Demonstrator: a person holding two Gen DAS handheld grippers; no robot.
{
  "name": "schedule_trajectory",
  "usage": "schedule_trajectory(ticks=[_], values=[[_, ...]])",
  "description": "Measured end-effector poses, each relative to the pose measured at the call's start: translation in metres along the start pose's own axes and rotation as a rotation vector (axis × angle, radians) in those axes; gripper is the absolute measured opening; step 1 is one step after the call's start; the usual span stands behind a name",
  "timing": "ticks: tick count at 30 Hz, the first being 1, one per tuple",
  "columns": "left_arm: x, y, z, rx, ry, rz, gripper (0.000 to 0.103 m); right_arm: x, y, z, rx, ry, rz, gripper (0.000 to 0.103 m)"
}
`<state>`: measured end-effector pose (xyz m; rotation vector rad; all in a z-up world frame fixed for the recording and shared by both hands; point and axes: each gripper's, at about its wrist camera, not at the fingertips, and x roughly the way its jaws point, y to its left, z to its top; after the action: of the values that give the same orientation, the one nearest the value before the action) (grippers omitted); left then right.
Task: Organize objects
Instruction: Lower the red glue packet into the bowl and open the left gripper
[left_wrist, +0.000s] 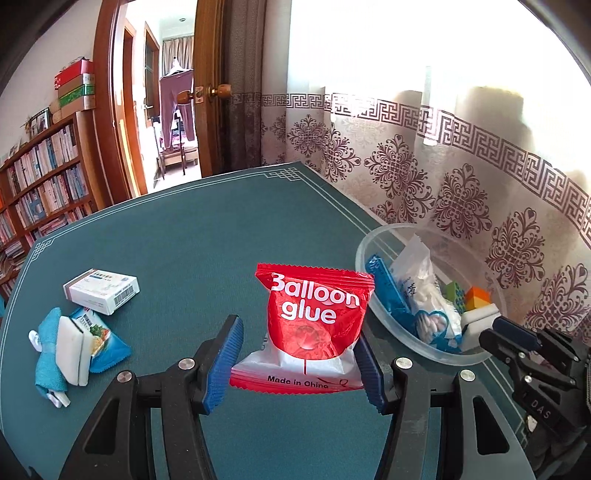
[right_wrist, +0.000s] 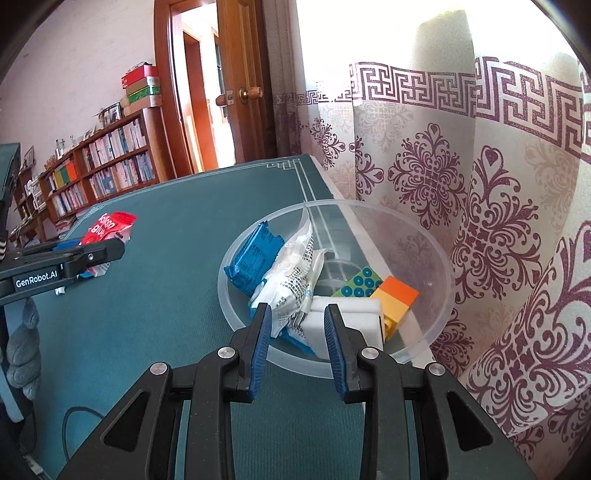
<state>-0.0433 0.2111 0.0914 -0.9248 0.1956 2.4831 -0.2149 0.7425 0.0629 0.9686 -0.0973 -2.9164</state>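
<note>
Your left gripper (left_wrist: 301, 363) pinches the red balloon glue packet (left_wrist: 314, 317) at its lower white part, both blue pads pressed against its sides, so it sits dead centre in the left wrist frame, raised off the green counter (left_wrist: 184, 240). The packet stands upright, long axis vertical, top serrated edge up, "Made in China" strip at the bottom; the printed face looks at the camera. The clear bowl (left_wrist: 373, 236) sits just right of it, near the patterned curtain (left_wrist: 461, 184). In the right wrist frame your right gripper (right_wrist: 297, 345) is spread, nothing held, hanging over the near rim of the bowl (right_wrist: 439, 254), its tips just short of the white sponge (right_wrist: 351, 314). Also inside: blue wrapper (right_wrist: 253, 258), white plastic pouch (right_wrist: 291, 273), green dotted block (right_wrist: 360, 282), orange block (right_wrist: 399, 295). Lower left of the left frame: white box (left_wrist: 103, 290), second white sponge (left_wrist: 72, 347), blue snack pack (left_wrist: 107, 343), blue cloth (left_wrist: 48, 350), clustered together on the counter.
</note>
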Motion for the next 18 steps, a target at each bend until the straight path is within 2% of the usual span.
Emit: schedule_trajectory(ticks=[10,18], values=[[0.036,-0.070,0.034,0.076,0.032,-0.125,0.062,-0.008,-0.031,-0.002,0.063,-0.025,0.010,0.031],[0.058,-0.112,0.058,0.129,0.013,-0.191,0.063,-0.010,-0.037,-0.003,0.084,-0.029,0.018,0.031]])
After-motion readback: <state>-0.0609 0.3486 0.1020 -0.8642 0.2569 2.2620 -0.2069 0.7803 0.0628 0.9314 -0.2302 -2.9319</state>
